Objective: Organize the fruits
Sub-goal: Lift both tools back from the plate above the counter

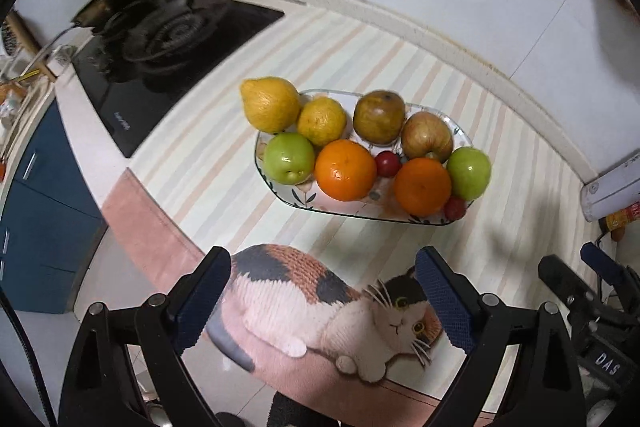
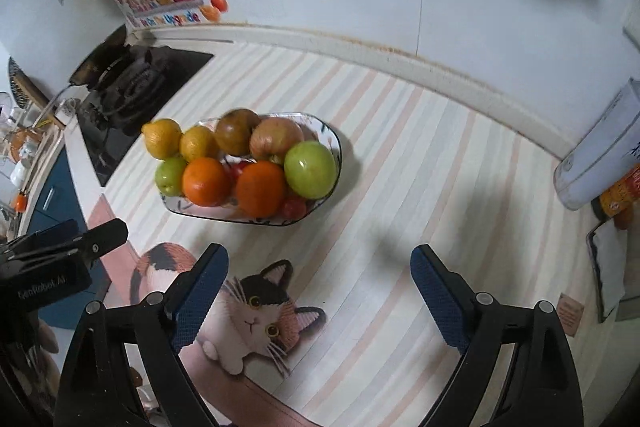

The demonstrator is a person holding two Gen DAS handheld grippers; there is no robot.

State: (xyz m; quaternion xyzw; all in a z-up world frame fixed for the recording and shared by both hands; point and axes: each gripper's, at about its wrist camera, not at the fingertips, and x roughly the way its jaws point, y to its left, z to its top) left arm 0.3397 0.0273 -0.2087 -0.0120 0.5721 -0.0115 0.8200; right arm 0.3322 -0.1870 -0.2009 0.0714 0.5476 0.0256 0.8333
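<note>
Left wrist view: the left gripper [image 1: 322, 301] hangs above a striped mat [image 1: 192, 163] with a printed cat [image 1: 332, 311], its jaws spread wide and holding nothing. Beyond it a glass plate [image 1: 288, 197] holds lemons, apples, oranges and small red fruits. A stove [image 1: 160, 43] lies to the far left.

Right wrist view: the right gripper [image 2: 318, 297] is likewise wide open and empty over the mat. The plate of fruit sits ahead, left of centre, well apart from the fingers.

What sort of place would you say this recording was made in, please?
Most likely a home kitchen: a black glass gas hob set into the counter, blue cabinet drawers below, and a glass dish of fruit.
</note>
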